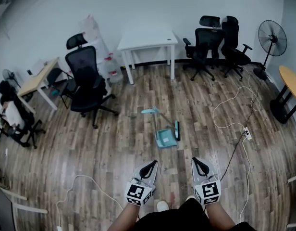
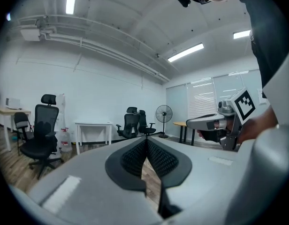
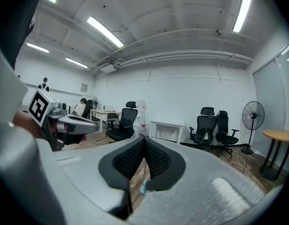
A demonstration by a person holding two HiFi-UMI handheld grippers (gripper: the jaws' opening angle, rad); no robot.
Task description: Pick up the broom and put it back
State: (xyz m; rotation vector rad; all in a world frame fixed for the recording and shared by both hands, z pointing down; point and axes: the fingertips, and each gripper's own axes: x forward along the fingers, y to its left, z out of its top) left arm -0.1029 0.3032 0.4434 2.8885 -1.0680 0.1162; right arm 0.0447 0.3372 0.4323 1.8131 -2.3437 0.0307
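Note:
The broom set lies on the wooden floor mid-room: a teal dustpan (image 1: 166,138), a thin handle with a teal grip (image 1: 149,111) running up-left from it, and a black brush head (image 1: 177,130) beside it. My left gripper (image 1: 153,163) and right gripper (image 1: 196,160) hover side by side near my body, well short of the set and apart from it. Each has its jaws together with nothing between them. In the left gripper view the left gripper (image 2: 146,140) points level across the room. A sliver of teal (image 3: 143,187) shows below the right gripper (image 3: 144,138) in its own view.
A black office chair (image 1: 88,83) stands at the left, and a white table (image 1: 148,41) at the back. Two more chairs (image 1: 215,44) and a fan (image 1: 271,40) are at the back right. A cable and power strip (image 1: 246,134) run along the floor on the right. A person (image 1: 11,114) sits at the far left.

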